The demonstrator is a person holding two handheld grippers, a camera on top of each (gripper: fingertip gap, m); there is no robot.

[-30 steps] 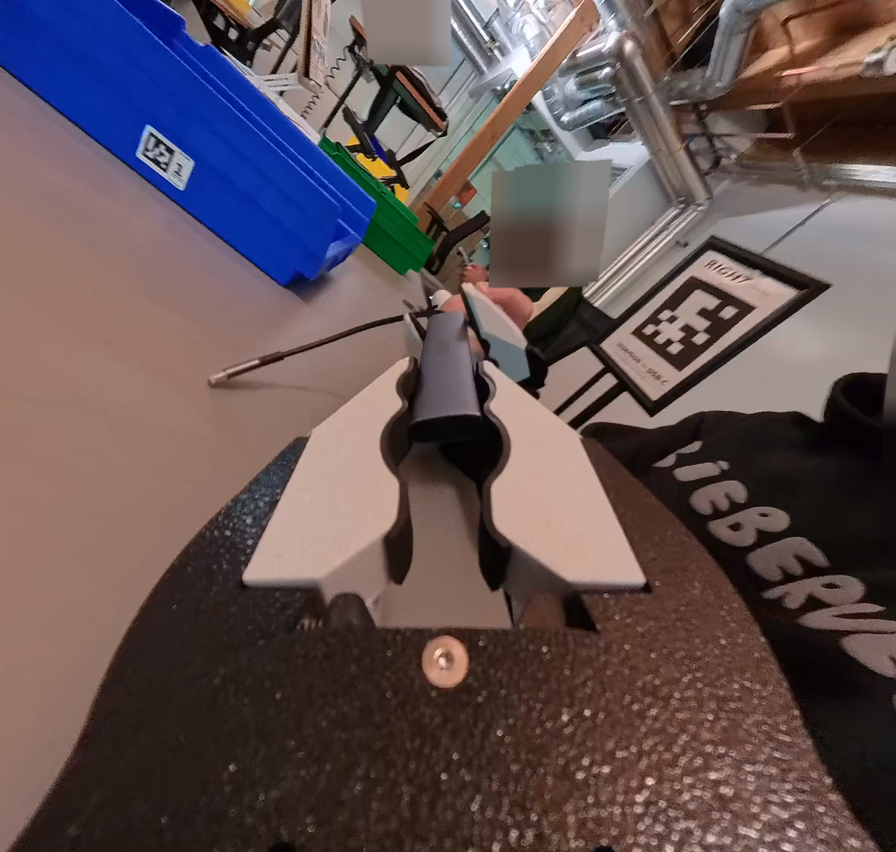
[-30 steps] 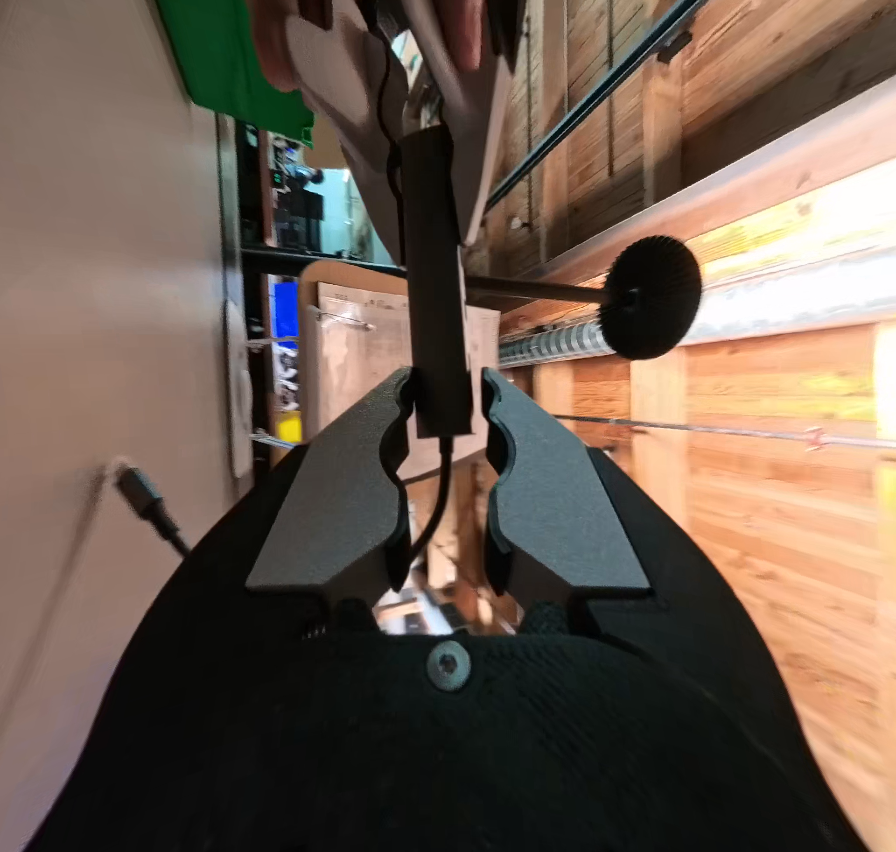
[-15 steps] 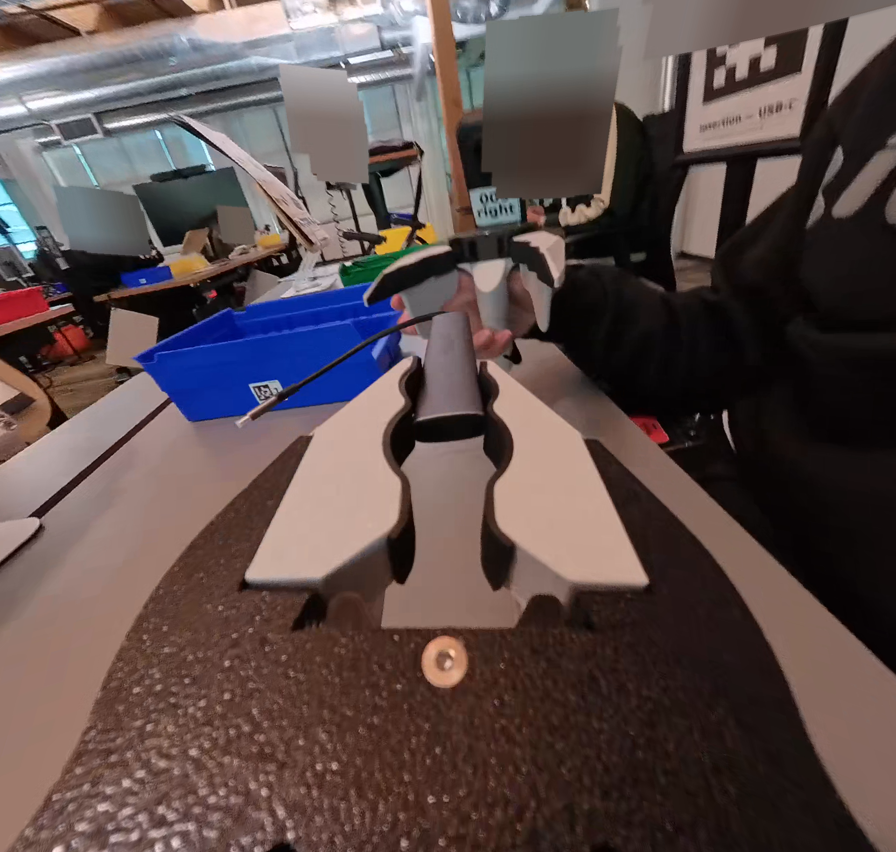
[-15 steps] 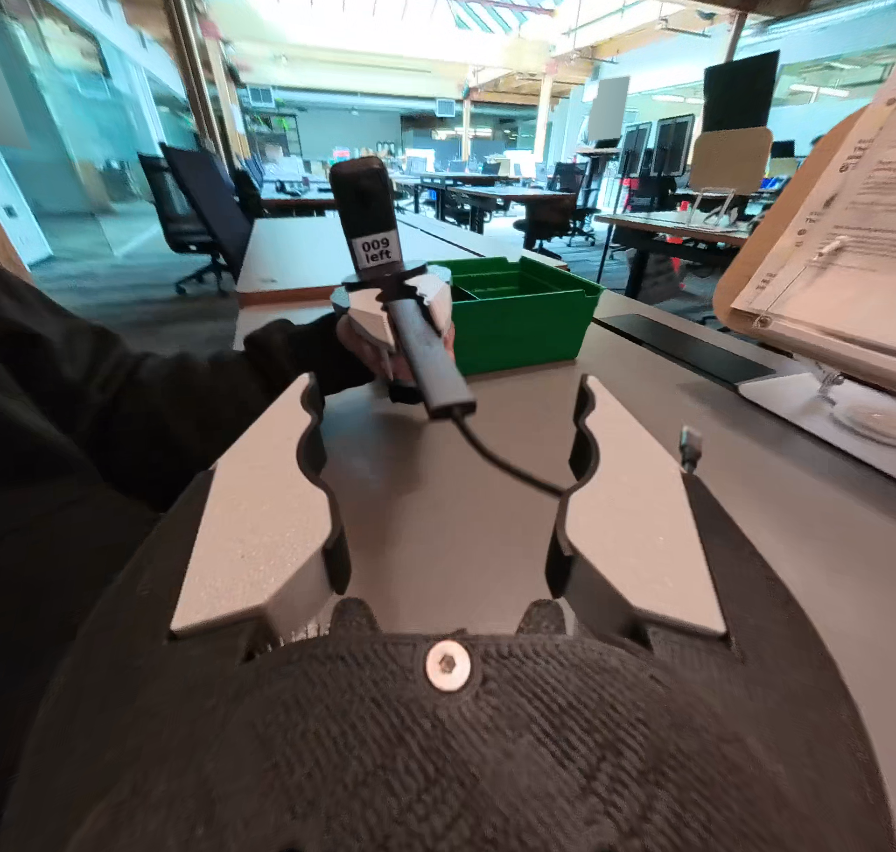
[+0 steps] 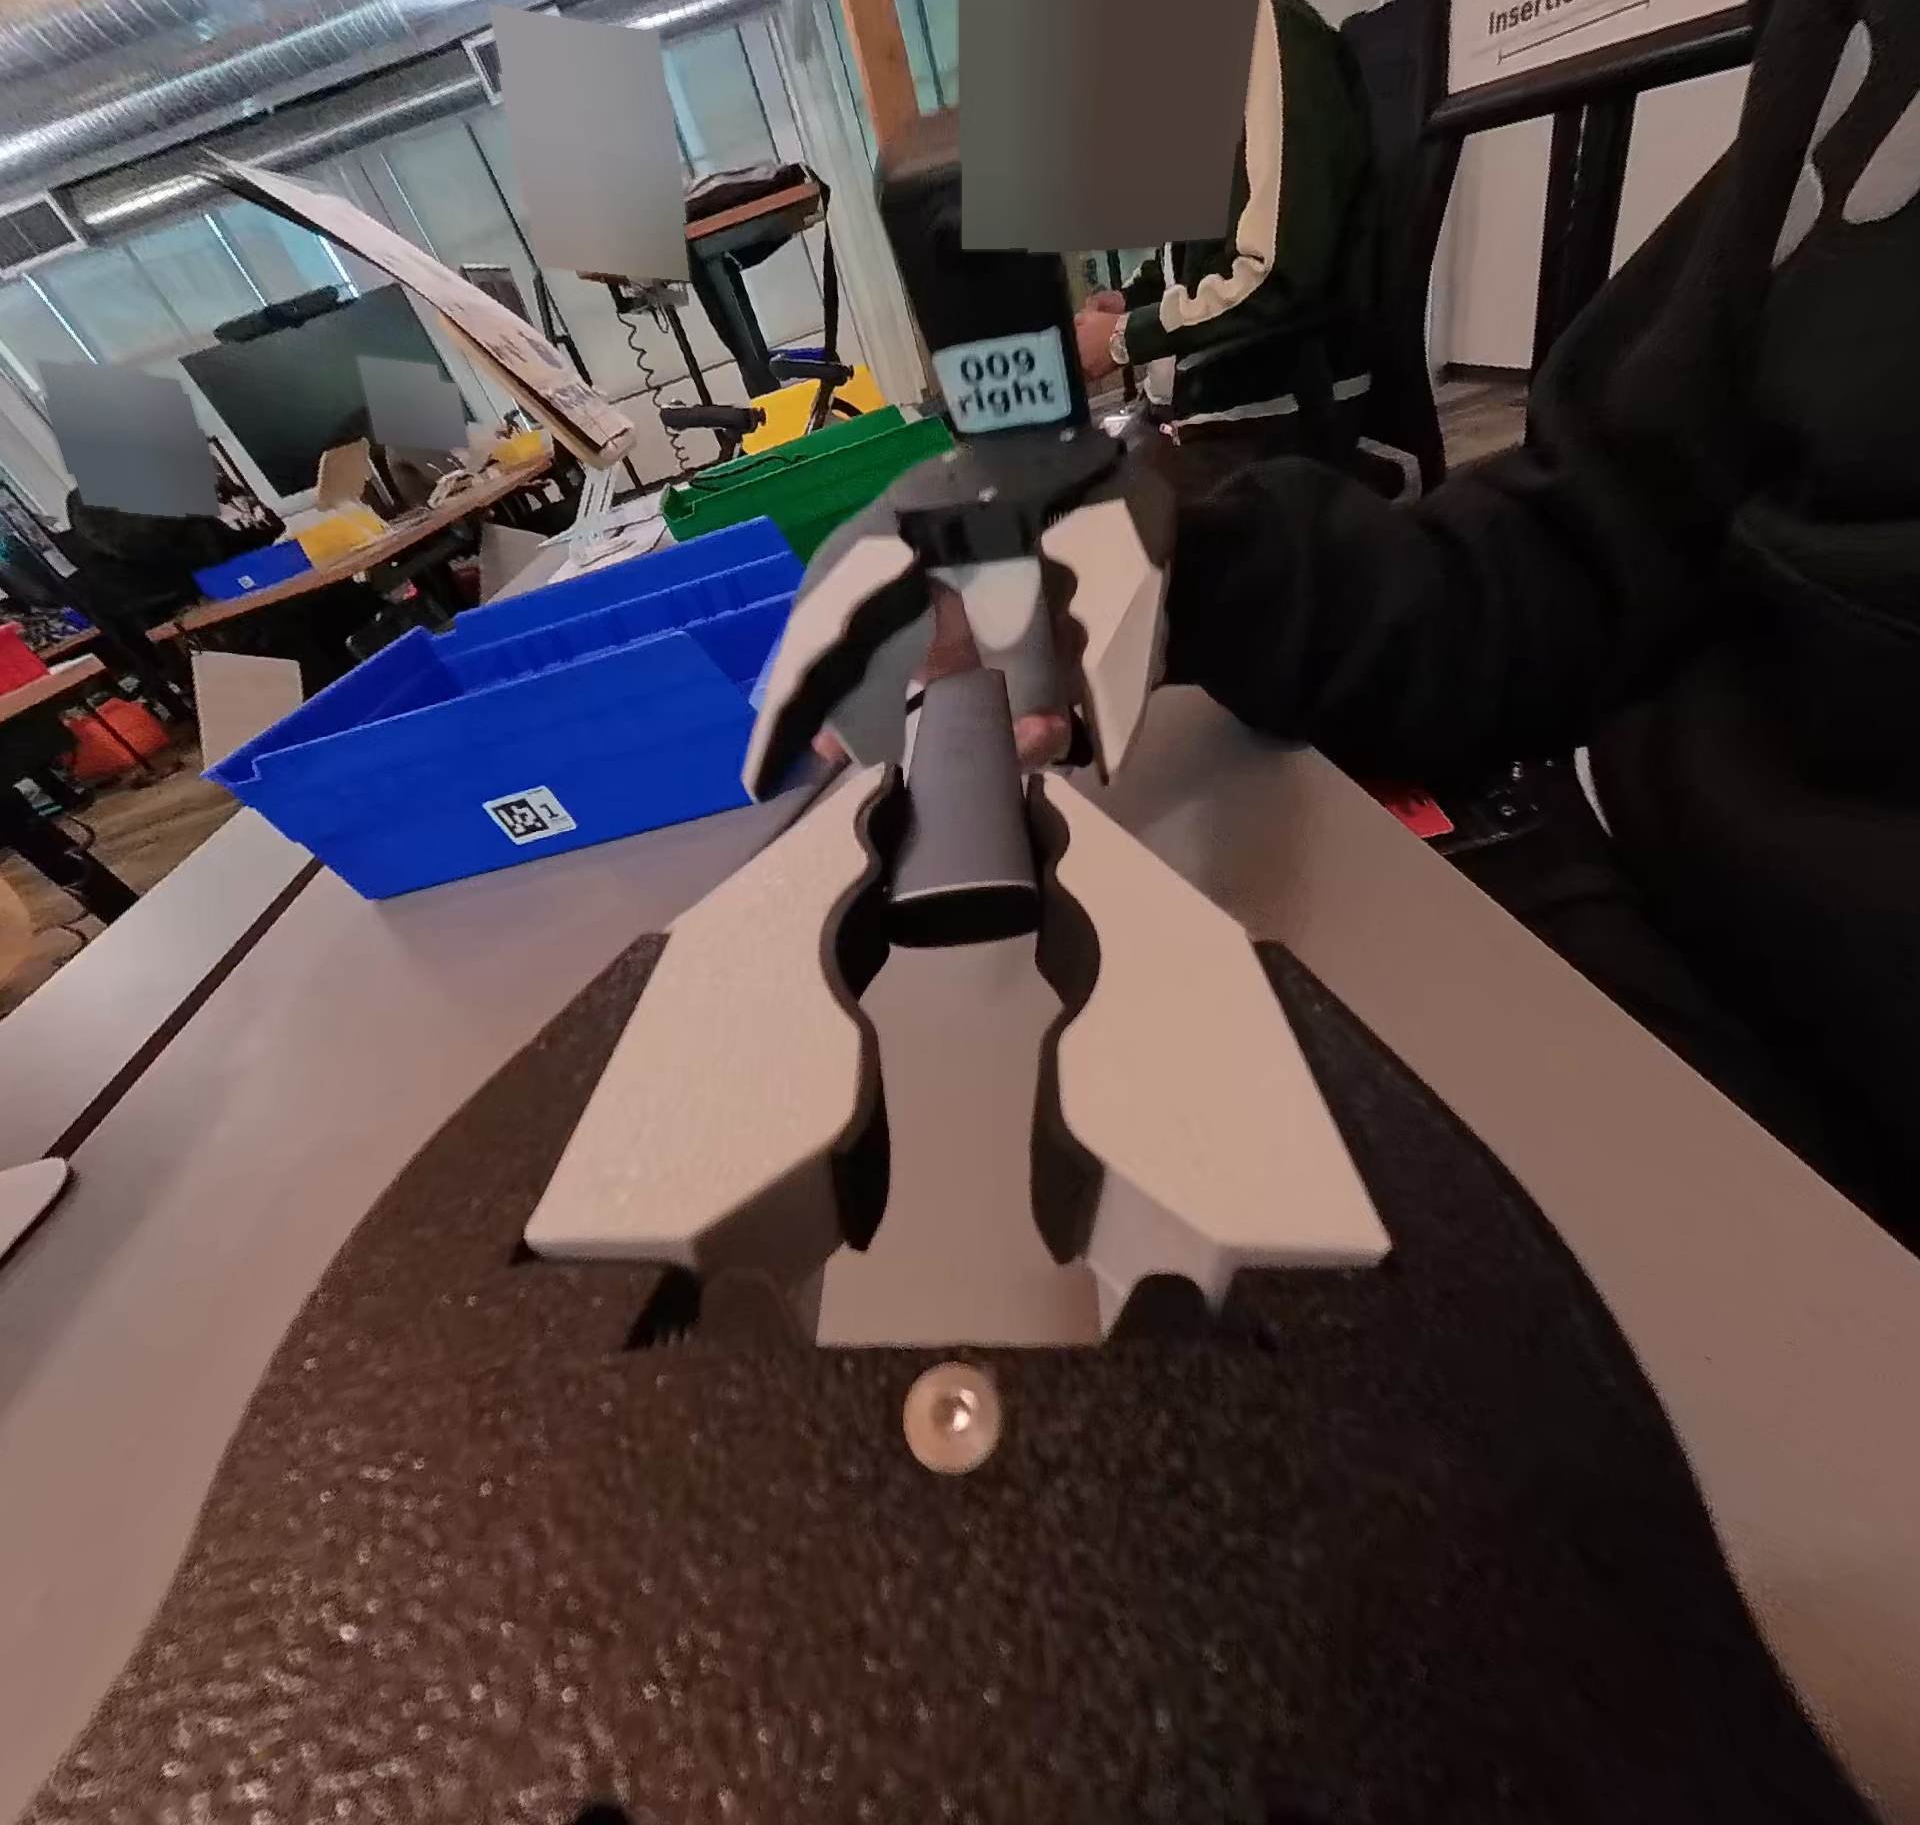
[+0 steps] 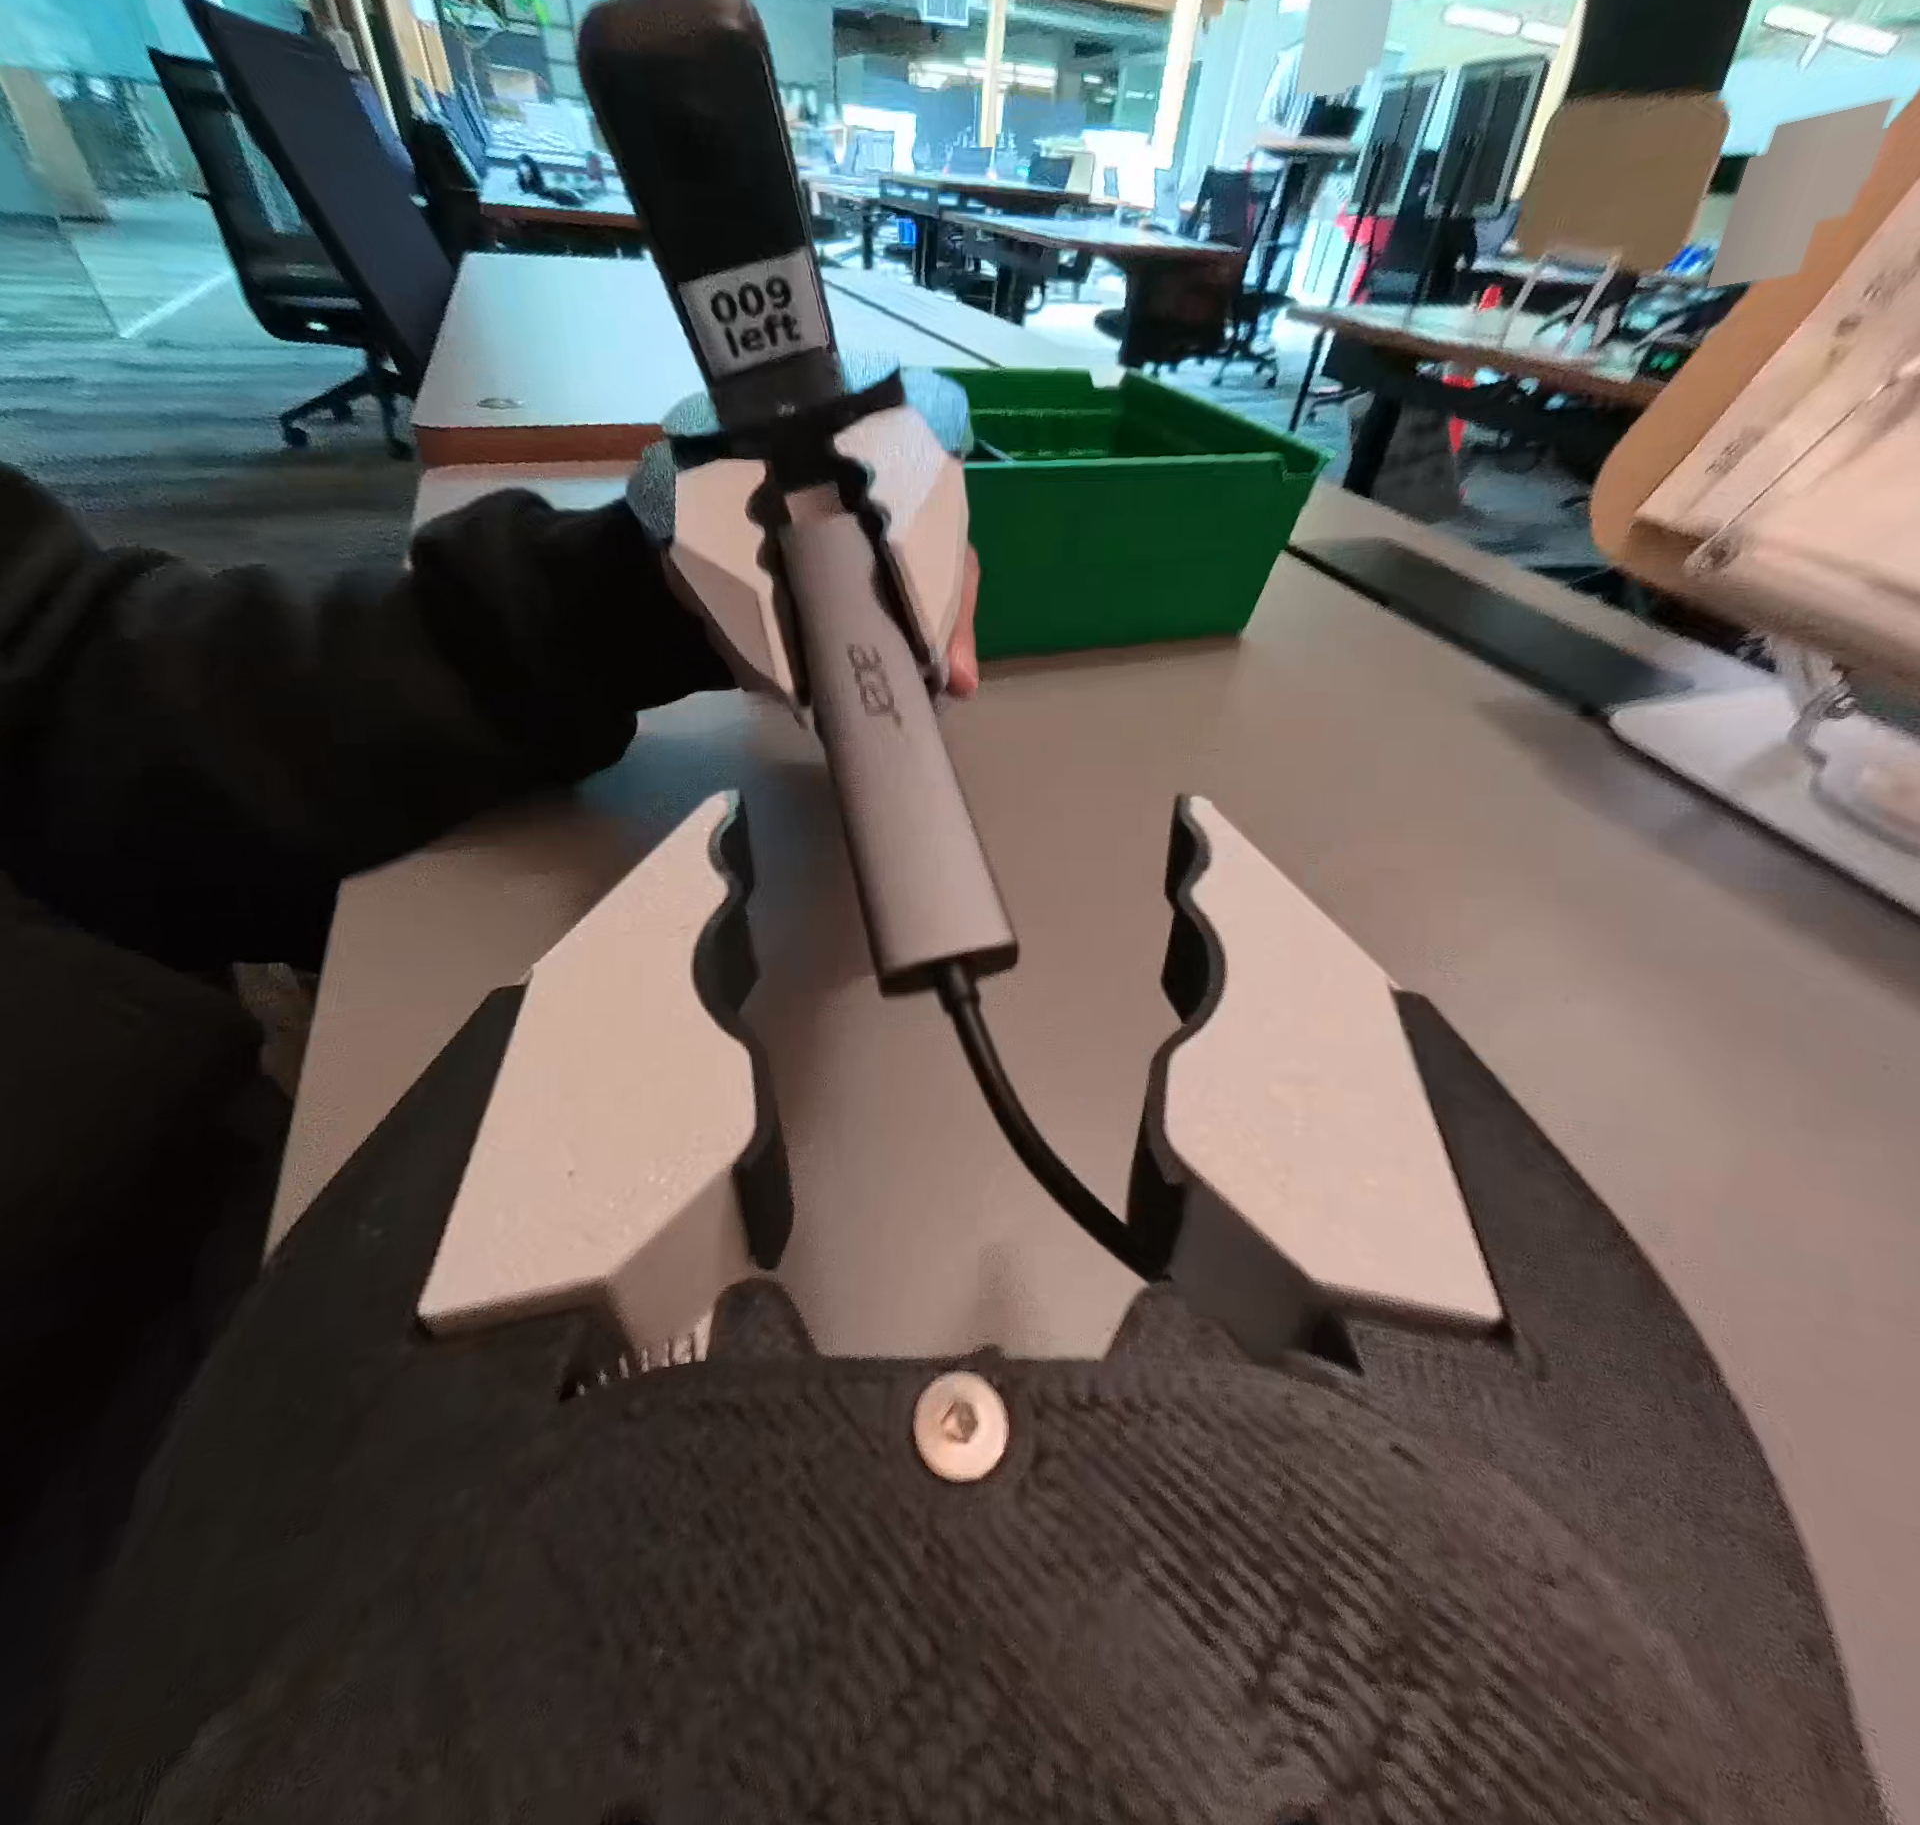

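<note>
My left gripper [image 5: 961, 788] is shut on one end of a slim grey USB hub [image 5: 961, 819] and holds it above the grey table [image 5: 364, 944]. In the right wrist view the left gripper [image 6: 821, 549] points the hub [image 6: 904, 788] towards me. The hub's free end lies between the fingers of my right gripper [image 6: 956, 840], which is open and not touching it. The hub's black cable [image 6: 1029, 1121] curves down beside the right finger [image 6: 1299, 1100]. The right gripper [image 5: 956, 674] also shows open just beyond the hub in the left wrist view.
A blue bin [image 5: 499, 736] stands on the table at the left, with a green bin [image 5: 821, 487] behind it; the green bin [image 6: 1122, 549] also shows behind the left gripper. A tilted board with papers [image 6: 1818, 404] stands at the right. A person's dark sleeves flank both grippers. My two grippers' fingertips are within a few centimetres of each other.
Both grippers have swung from a sideways tilt to level. My right gripper let go of the hub and opened, then moved in so the hub's cable end lies between its fingers.
</note>
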